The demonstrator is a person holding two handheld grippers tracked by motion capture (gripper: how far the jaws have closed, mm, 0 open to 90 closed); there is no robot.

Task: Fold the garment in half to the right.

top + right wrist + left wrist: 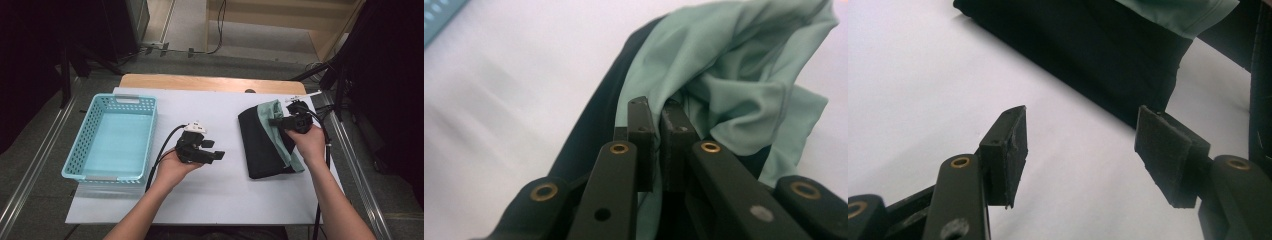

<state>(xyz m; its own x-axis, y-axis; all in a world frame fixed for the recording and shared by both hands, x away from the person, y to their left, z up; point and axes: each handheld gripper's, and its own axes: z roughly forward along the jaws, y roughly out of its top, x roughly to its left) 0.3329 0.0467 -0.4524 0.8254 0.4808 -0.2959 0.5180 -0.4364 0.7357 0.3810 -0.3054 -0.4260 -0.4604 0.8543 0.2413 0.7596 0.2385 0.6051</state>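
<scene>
High view, my right gripper: my right gripper [278,120] sits in the right half of the frame, at the upper part of the green cloth [274,125], and I judge it clenched on that cloth.
High view, cloths: the green cloth lies draped along the right side of a folded black cloth [260,147], right of centre on the white table [225,200].
High view, my left gripper: my left gripper [220,156] hovers mid-frame, pointing right toward the black cloth, well apart from it.
High view, surroundings: a light blue basket [145,135] stands at the left of the frame, with nothing in it that I can see; bare table lies between it and the cloths, so nothing blocks a carry.
Left gripper view, tool state: my jaws stand wide apart, released, holding nothing, over bare white table.
Left gripper view, cloths: the black cloth [1088,55] fills the upper middle, and a corner of the green cloth [1183,12] shows at the top right.
Right gripper view, tool state: my jaws are pressed together at centre frame with a fold of the green cloth [724,75] pinched between them.
Right gripper view, how to do it well: I judge the step to be peeling the green cloth off the black one; I should lift slowly and check that only green fabric is caught.
Right gripper view, what could hinder: the black cloth [589,140] lies directly under the green and may drag along; my free left gripper could pin it down.
</scene>
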